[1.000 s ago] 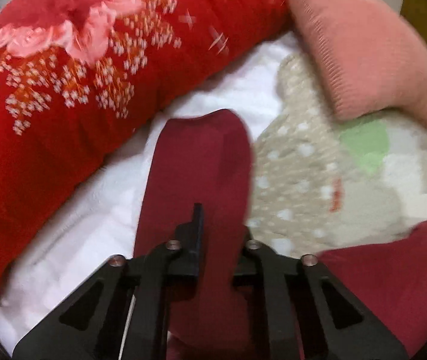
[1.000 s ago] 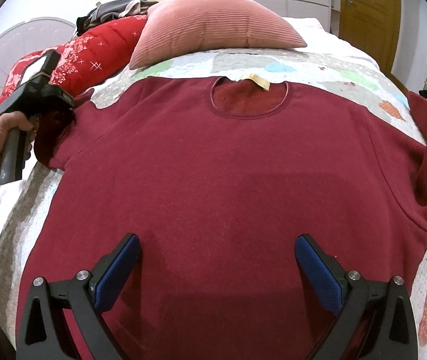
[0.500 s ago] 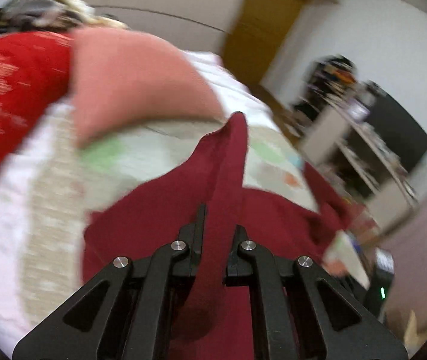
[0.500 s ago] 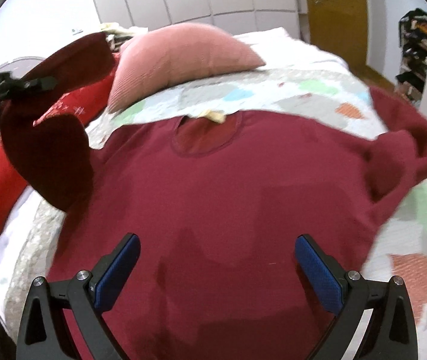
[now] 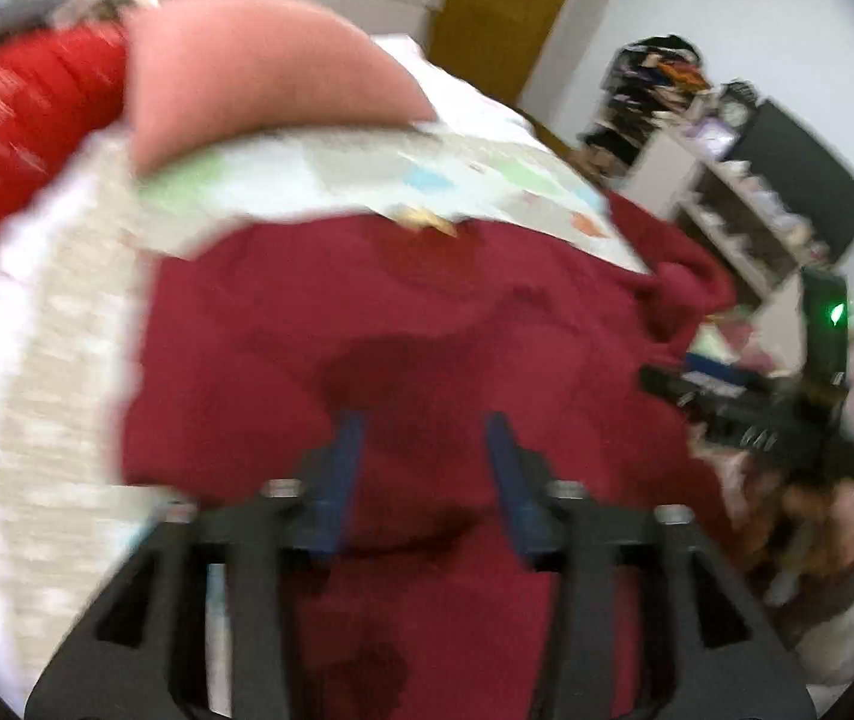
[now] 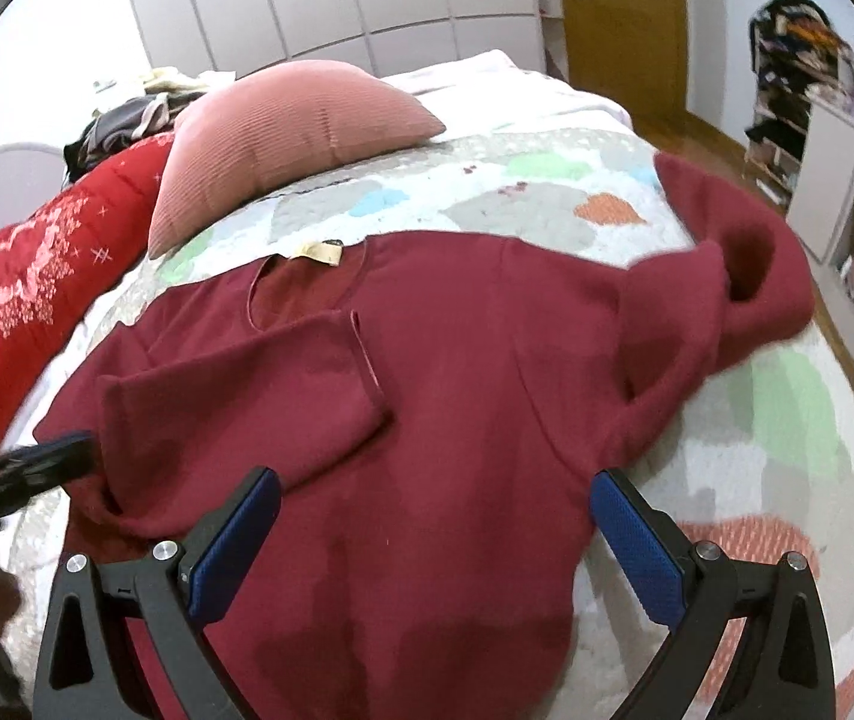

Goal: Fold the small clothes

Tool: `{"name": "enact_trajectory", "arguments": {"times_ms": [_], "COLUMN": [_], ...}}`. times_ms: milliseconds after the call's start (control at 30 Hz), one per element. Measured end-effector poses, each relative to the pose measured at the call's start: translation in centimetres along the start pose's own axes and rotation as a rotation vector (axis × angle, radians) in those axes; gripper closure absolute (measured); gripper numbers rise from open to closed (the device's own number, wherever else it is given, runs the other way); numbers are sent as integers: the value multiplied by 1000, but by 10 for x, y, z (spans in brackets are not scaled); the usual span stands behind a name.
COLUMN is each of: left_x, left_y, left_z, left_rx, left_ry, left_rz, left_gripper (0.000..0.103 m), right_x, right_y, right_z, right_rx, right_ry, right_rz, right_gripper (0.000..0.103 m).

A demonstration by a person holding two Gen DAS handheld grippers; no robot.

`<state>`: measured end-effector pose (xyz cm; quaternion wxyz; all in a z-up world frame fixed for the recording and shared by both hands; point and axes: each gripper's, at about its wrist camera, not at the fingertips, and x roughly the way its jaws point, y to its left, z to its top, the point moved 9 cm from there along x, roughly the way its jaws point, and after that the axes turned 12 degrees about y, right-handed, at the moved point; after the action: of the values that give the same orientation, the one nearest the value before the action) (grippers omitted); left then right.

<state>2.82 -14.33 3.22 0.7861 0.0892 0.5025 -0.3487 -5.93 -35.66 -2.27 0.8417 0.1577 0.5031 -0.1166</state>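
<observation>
A dark red sweatshirt (image 6: 457, 396) lies flat on the quilted bed, neck label toward the pillow. Its left sleeve (image 6: 258, 384) lies folded across the chest. Its right sleeve (image 6: 745, 282) is bunched at the bed's right edge. My right gripper (image 6: 433, 534) is open wide and empty above the sweatshirt's lower part. My left gripper (image 5: 423, 468) is open and empty over the sweatshirt (image 5: 427, 330), in a blurred view. The left gripper's tip (image 6: 24, 468) shows at the left edge of the right wrist view. The right gripper's body (image 5: 787, 408) shows at the right of the left wrist view.
A pink pillow (image 6: 288, 132) and a red flowered duvet (image 6: 36, 276) lie at the head and left of the bed. The patchwork quilt (image 6: 787, 420) covers the bed. A wooden door (image 6: 619, 24) and shelves with clutter (image 6: 847, 138) stand to the right.
My left gripper carried the left sleeve up and over onto the chest, let it go and opened. The right gripper stayed open over the sweatshirt.
</observation>
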Motion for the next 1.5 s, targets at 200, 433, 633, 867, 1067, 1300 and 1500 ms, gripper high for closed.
{"name": "enact_trajectory", "arguments": {"times_ms": [200, 433, 633, 867, 1067, 1300, 1500], "left_x": [-8, 8, 6, 24, 29, 51, 16], "left_y": [70, 82, 72, 82, 87, 74, 66], "left_z": [-18, -24, -24, -17, -21, -31, -19], "left_rx": [-117, -201, -144, -222, -233, -225, -214], "left_ry": [-28, -31, -45, -33, -23, 42, -57], "left_rz": [144, 94, 121, 148, 175, 167, 195], "left_gripper": [42, 42, 42, 42, 42, 42, 42], "right_x": [31, 75, 41, 66, 49, -17, 34], "right_y": [17, 53, 30, 37, 66, -17, -43], "right_z": [44, 48, 34, 54, 67, 95, 60], "right_rx": [-83, -189, -142, -89, -270, -63, -59], "right_ry": [3, 121, 77, 82, 21, -171, 71], "right_rz": [-24, 29, 41, 116, 22, -86, -103], "right_gripper": [0, 37, 22, 21, 99, 99, 94]}}
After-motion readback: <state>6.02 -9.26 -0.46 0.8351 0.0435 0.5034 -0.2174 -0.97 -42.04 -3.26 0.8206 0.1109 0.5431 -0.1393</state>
